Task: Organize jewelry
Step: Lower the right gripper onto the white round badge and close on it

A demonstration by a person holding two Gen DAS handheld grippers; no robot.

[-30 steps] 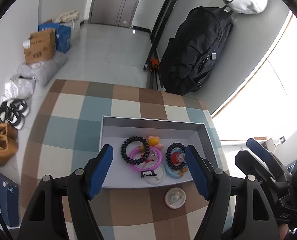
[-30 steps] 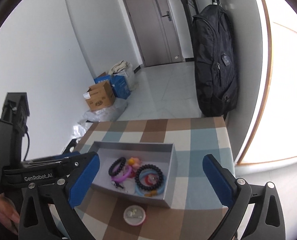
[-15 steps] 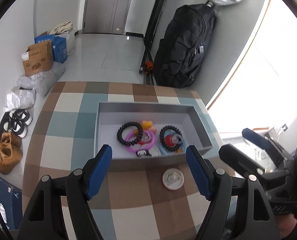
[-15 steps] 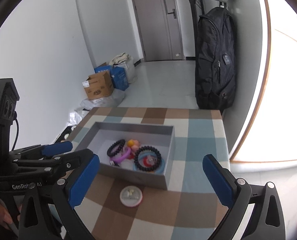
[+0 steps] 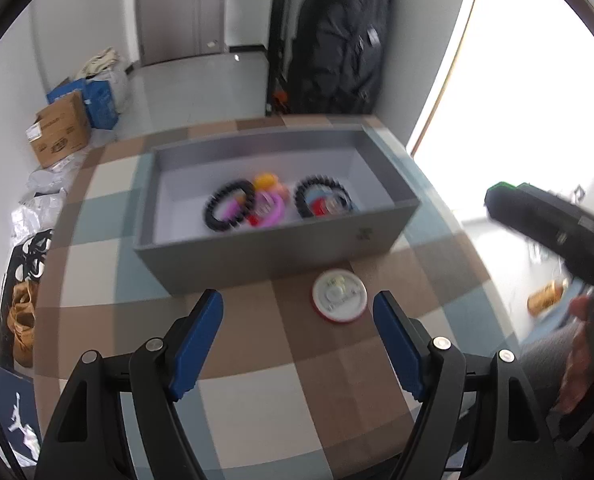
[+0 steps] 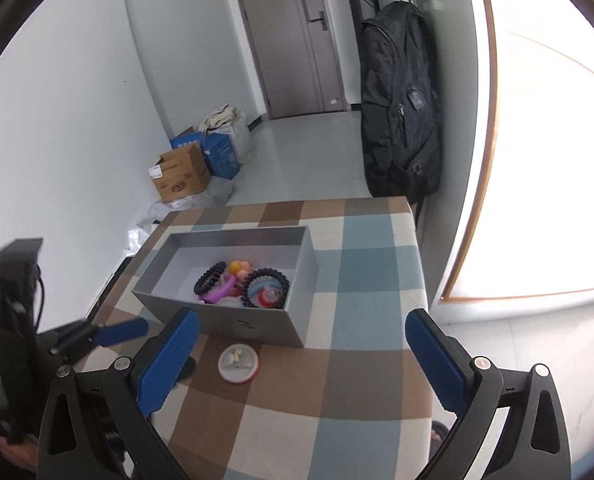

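Grey box [image 5: 281, 248]; round dish [image 5: 339, 296] beside

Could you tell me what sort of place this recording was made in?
Most likely a home entryway or small room: a grey door, a black backpack hanging by the wall, cardboard boxes on the tiled floor, and a table with a checked cloth.
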